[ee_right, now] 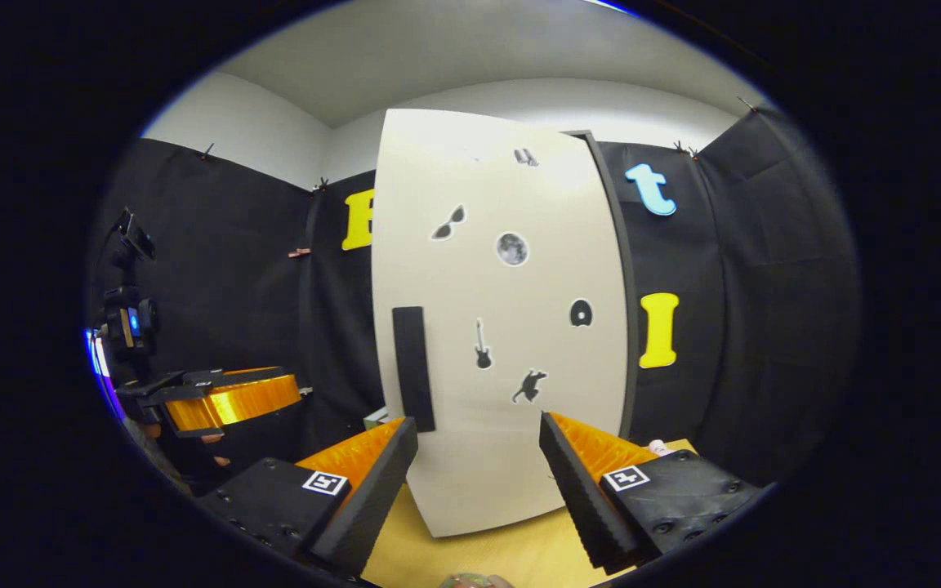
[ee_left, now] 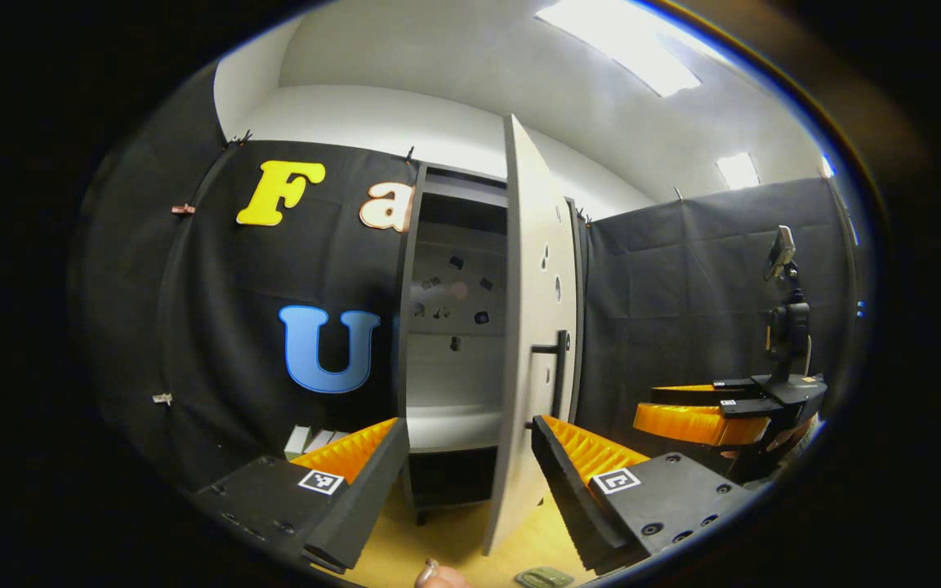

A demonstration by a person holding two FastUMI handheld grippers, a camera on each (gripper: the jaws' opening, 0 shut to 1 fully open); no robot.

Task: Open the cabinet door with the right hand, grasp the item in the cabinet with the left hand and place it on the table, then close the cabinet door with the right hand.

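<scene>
Now, working from the left, our left claw [ee_left: 470, 474] stands wide open and empty in the left gripper view, low in front of the open cabinet [ee_left: 454, 327]; its fingers frame the white shelf [ee_left: 452, 425] and the free edge of the door [ee_left: 532, 327]. We cannot make out the item on that shelf: what shows there is pale and bare, and the small dark marks higher up look like stickers on the back panel, so we judge the item is already out or hidden from us. A small greenish thing [ee_left: 544, 578] lies on the tabletop [ee_left: 454, 539] at the bottom edge, too cut off to name. Further right, the right claw [ee_right: 479, 474] is also open and empty, facing the door's outer face [ee_right: 503, 327] with the dark handle [ee_right: 413, 367] just above its left finger. If closing comes next, we should set a finger flat against the door near the handle side and push steadily, first drawing the left claw clear of the door's swing.
</scene>
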